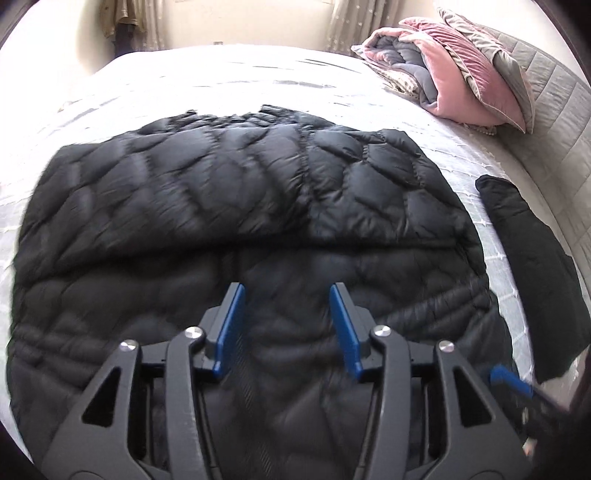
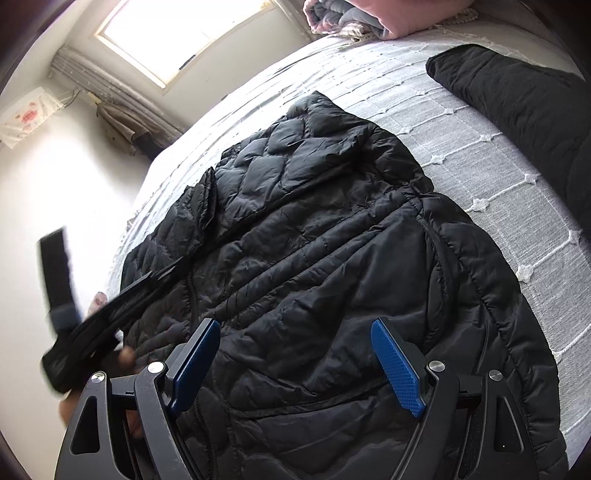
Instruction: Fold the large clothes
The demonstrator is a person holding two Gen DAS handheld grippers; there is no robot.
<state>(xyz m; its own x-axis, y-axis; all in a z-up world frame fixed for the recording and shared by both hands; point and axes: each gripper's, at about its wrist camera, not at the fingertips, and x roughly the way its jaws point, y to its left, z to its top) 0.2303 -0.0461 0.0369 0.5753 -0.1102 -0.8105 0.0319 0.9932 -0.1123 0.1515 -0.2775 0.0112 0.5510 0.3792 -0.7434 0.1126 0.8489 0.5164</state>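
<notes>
A black quilted puffer jacket [image 1: 240, 192] lies spread on the bed, with one layer folded across its middle. In the right wrist view the jacket [image 2: 314, 240] shows its zipper at the left and its collar at the far end. My left gripper [image 1: 287, 288] hovers over the near part of the jacket, open, with nothing between its blue pads. My right gripper [image 2: 295, 323] is also over the jacket, open wide and empty. In the left wrist view only one of its blue fingers [image 1: 511, 381] shows, at the lower right edge.
A folded black garment [image 1: 532, 266] lies on the pale grey bedspread [image 1: 221, 81] to the right of the jacket. Pink and grey bedding [image 1: 454, 62] is piled at the far right, against a grey quilted headboard [image 1: 554, 110]. A window [image 2: 177, 33] lies beyond the bed.
</notes>
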